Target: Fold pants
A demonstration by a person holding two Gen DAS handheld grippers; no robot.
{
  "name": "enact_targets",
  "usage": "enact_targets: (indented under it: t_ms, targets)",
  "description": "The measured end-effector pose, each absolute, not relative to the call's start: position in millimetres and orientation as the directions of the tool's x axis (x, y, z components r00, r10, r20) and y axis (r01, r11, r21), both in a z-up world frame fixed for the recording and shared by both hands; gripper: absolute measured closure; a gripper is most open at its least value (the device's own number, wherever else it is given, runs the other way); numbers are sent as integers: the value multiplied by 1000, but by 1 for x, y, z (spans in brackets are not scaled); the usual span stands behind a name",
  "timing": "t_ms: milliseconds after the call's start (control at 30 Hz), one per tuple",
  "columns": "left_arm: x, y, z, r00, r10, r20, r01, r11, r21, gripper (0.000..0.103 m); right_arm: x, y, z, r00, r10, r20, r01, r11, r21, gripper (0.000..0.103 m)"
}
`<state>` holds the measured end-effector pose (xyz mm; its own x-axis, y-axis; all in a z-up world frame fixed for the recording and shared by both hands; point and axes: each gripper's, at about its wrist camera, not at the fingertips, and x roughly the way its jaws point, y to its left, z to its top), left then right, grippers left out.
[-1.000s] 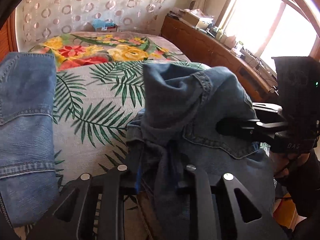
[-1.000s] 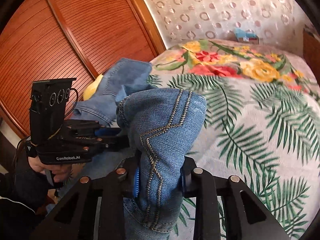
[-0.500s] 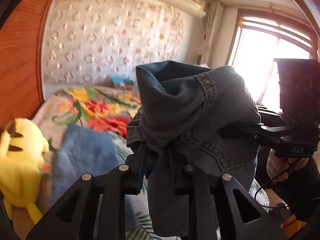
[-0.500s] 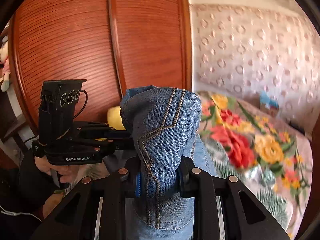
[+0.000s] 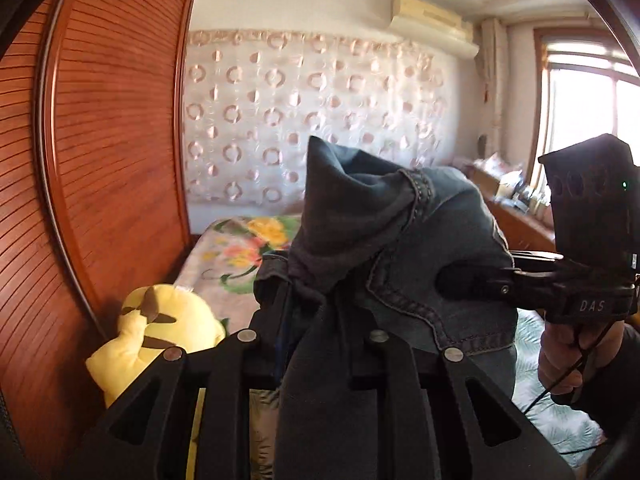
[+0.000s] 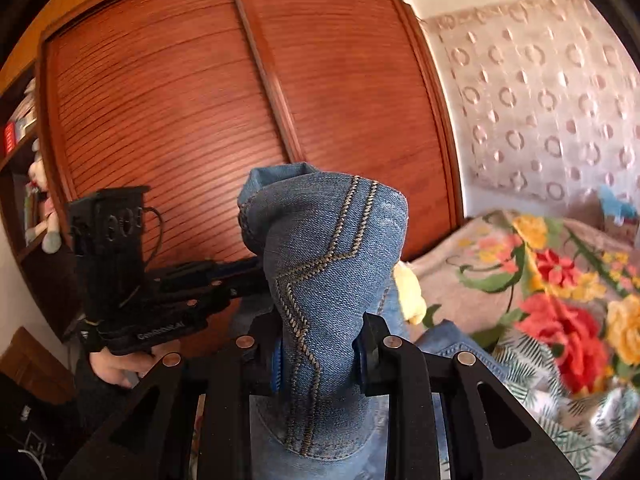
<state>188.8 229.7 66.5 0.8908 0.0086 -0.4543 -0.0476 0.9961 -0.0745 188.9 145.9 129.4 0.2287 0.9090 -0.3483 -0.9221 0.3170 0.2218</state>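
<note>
Blue denim pants (image 5: 384,240) hang bunched and lifted above the bed, held by both grippers. My left gripper (image 5: 320,320) is shut on a dark fold of the waist, and cloth drapes down over its fingers. In the left wrist view my right gripper (image 5: 452,284) reaches in from the right, its tips buried in the denim, a hand below it. In the right wrist view the right gripper (image 6: 318,356) is shut on a stitched seam of the pants (image 6: 332,264), blue pads (image 6: 276,360) pressing. The left gripper (image 6: 248,276) grips the cloth from the left.
Wooden wardrobe doors (image 6: 200,120) stand close on the left. A yellow plush toy (image 5: 160,332) lies by the wardrobe on the bed (image 6: 540,288), which has a floral cover. A window (image 5: 580,120) and a low wooden cabinet (image 5: 520,220) are on the right.
Both grippers rose together with the pants, lifting them off the bed. The views swung up from the bedcover to the wall and wardrobe. Both grips held.
</note>
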Motion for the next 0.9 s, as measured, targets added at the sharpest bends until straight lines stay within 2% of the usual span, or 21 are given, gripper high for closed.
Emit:
enact_targets:
  t_ms: [133, 200, 233, 300, 333, 367, 467, 667, 833, 900]
  targets:
    - [256, 239, -5, 777, 28, -629, -93, 993, -71, 82, 256, 172, 59, 280, 825, -491, -860, 443, 255, 71]
    - [267, 231, -29, 748, 0, -664, -68, 995, -78, 82, 279, 181, 25, 347, 728, -591, -807, 553, 207, 71]
    - [268, 227, -35, 744, -11, -668, -54, 996, -77, 82, 287, 180, 16, 380, 695, -611, -783, 593, 187, 71]
    - [266, 220, -41, 740, -25, -672, -38, 996, -78, 82, 300, 173, 12, 375, 706, -600, -771, 597, 220, 69]
    - [264, 217, -42, 739, -31, -673, -31, 996, -80, 82, 305, 170, 12, 365, 709, -604, -769, 595, 234, 64]
    - [264, 216, -44, 737, -37, -675, -24, 996, -81, 82, 306, 169, 13, 363, 701, -613, -767, 599, 231, 54]
    - [259, 209, -53, 723, -32, -690, -18, 998, -66, 82, 323, 179, 9, 373, 667, -644, -763, 616, 196, 42]
    - [254, 211, -66, 691, -38, -722, -28, 997, -78, 82, 330, 193, 27, 425, 613, -666, -732, 665, 145, 40]
    - [248, 208, -71, 679, -18, -734, -53, 996, -73, 82, 295, 180, 60, 553, 604, -574, -706, 705, 63, 40]
    - [244, 209, -75, 676, -11, -737, -63, 995, -72, 82, 286, 185, 65, 542, 632, -553, -727, 683, 68, 50]
